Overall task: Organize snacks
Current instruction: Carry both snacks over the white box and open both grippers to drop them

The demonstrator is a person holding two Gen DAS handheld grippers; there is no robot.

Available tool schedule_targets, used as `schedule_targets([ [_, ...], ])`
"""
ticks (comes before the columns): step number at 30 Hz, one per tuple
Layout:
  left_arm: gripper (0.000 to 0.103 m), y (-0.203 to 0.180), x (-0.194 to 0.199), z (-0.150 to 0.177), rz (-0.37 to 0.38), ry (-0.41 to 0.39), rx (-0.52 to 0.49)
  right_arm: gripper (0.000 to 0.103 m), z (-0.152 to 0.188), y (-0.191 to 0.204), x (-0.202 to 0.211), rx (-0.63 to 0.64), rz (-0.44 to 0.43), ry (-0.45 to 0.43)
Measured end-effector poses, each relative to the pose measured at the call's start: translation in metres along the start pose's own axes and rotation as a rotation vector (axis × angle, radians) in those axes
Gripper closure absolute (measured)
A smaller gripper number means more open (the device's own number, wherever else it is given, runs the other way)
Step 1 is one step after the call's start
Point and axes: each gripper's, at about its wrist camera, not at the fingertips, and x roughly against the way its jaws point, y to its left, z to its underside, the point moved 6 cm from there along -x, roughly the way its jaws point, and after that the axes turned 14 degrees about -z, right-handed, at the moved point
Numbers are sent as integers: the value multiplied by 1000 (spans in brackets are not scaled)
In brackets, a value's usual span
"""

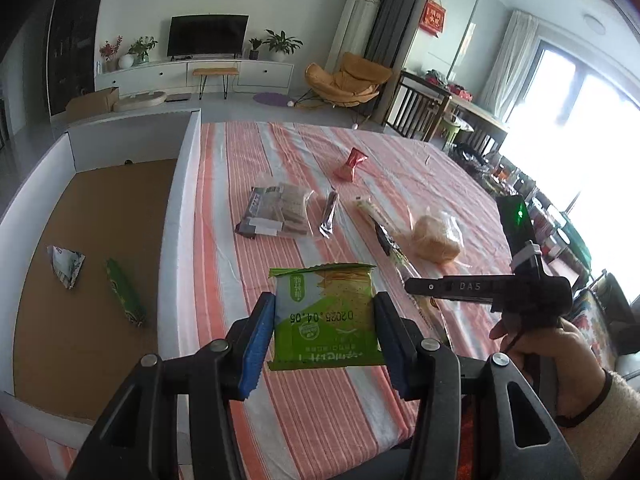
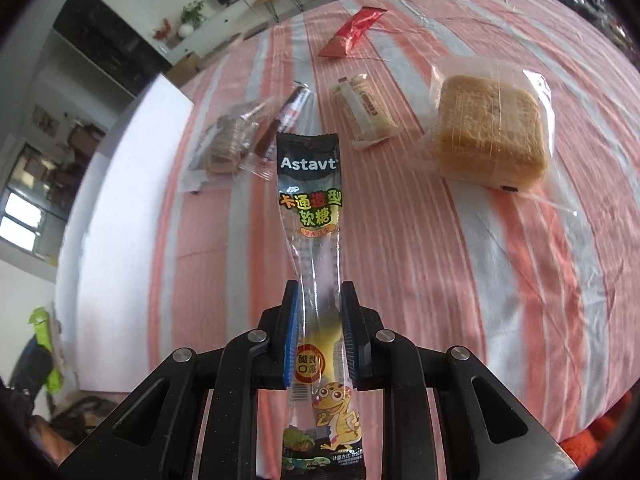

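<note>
1. Left wrist view: left tongs [image 1: 325,322] clamp a green-and-white foil cracker packet [image 1: 326,316] above the striped bench's [image 1: 320,408] near edge.
2. Right tongs [image 2: 319,330] clamp a long clear-and-black gummy candy sachet [image 2: 316,264] over the bench.

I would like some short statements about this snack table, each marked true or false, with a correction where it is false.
1. The left gripper is shut on a flat green cracker packet. True.
2. The right gripper is empty. False: it is shut on a long clear gummy candy packet with a black top.
3. The white-walled box with a brown cardboard floor holds two snack packets. True.
4. The bagged square loaf of sliced bread lies inside that box. False: it lies on the pink striped cloth.
5. A small red wrapper lies on the cloth. True.
</note>
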Motion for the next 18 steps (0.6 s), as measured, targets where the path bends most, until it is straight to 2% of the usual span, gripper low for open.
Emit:
schedule_targets([
  [2, 54, 12, 9, -11, 3, -20, 34, 83, -9, 30, 6, 1, -80, -37],
  [5, 54, 46, 24, -28, -36, -64, 95, 83, -24, 99, 8, 61, -217, -69],
  [9, 54, 112, 42, -40, -169, -119, 182, 83, -38, 197, -11, 173, -364, -54],
  [12, 54, 167, 49, -36, -271, -119, 254, 83, -38, 253, -37, 264, -398, -28],
  [16, 54, 228, 50, -19, -450, -105, 312, 82, -30, 294, -80, 304, -444, 10],
  [17, 54, 239, 47, -14, -483, -92, 320, 76, -26, 298, -92, 319, -440, 29],
  [18, 53, 245, 42, -10, -505, -76, 321, 64, -20, 300, -109, 339, -422, 75],
])
